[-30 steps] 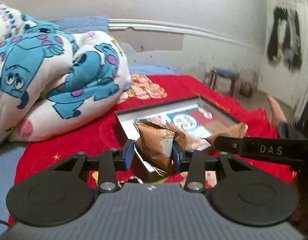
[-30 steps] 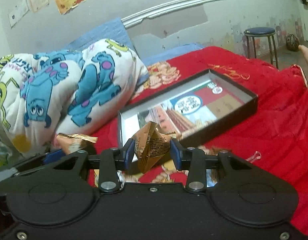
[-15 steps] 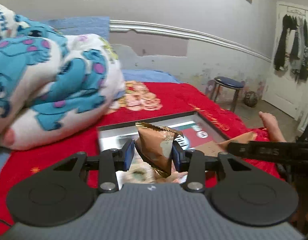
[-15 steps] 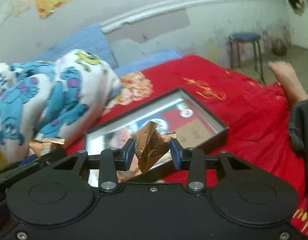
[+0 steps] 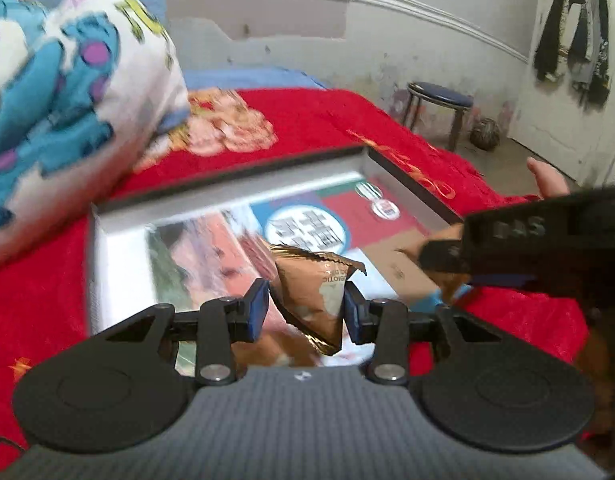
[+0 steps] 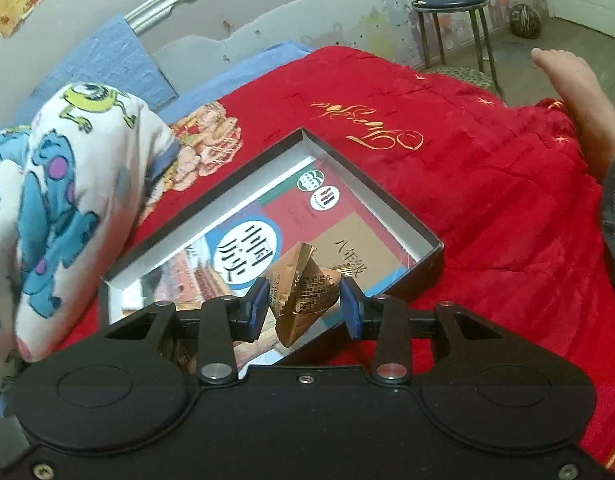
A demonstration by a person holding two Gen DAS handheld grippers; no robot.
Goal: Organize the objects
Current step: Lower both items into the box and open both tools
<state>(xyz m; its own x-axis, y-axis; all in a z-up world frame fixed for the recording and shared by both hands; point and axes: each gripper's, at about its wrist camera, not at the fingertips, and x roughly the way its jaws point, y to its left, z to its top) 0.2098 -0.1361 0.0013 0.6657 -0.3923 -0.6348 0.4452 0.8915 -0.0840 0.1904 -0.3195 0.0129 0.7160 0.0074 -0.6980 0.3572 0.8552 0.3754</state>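
Left gripper (image 5: 305, 310) and right gripper (image 6: 303, 307) each pinch a packet, seemingly above the box's (image 6: 435, 258) rim.

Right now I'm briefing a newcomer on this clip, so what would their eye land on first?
Most striking are the two crinkled bronze snack packets, one pinched in the left gripper, the other in the right gripper, both held above an open dark box with a colourful book lying inside. The box sits on a bright red blanket, with a cartoon-monster quilt bunched up to its left.
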